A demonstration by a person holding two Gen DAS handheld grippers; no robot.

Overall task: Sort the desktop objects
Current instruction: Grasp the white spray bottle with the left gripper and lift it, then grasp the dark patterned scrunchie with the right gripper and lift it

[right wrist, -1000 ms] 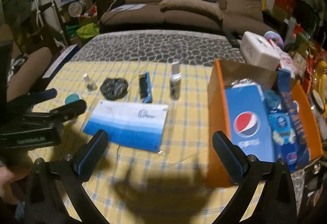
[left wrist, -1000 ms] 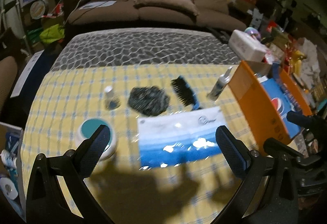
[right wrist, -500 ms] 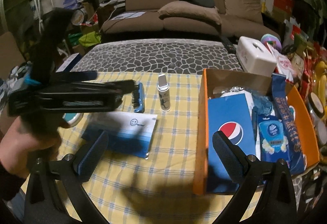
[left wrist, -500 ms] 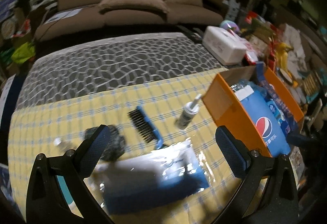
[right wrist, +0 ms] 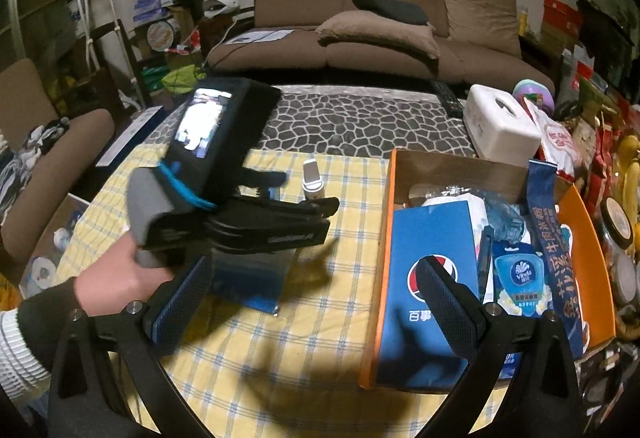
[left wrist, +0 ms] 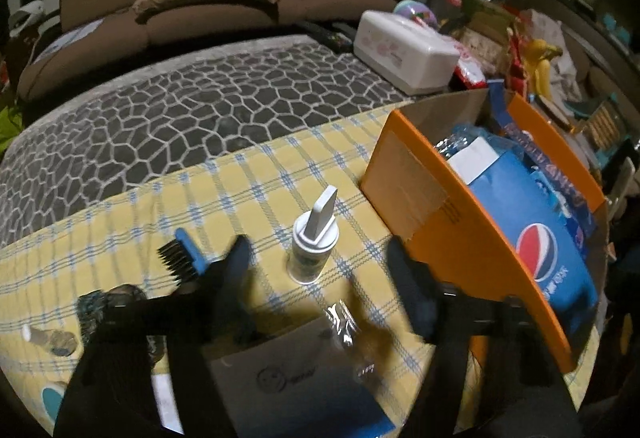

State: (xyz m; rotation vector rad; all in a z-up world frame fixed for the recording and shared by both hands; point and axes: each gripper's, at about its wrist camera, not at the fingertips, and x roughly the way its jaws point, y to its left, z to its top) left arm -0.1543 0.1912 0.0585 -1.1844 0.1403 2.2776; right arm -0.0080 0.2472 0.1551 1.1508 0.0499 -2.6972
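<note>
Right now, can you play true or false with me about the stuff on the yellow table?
1. The white spray bottle stands upright on the checked cloth. True.
2. The left gripper is squeezing the bottle. False: its fingers are spread apart, with the bottle standing just beyond the gap.
3. The orange box is empty. False: it holds a blue Pepsi pack and other packets.
4. A blue brush lies left of the bottle in the left wrist view. True.
5. The right gripper carries a packet. False: it is open and holds nothing.
</note>
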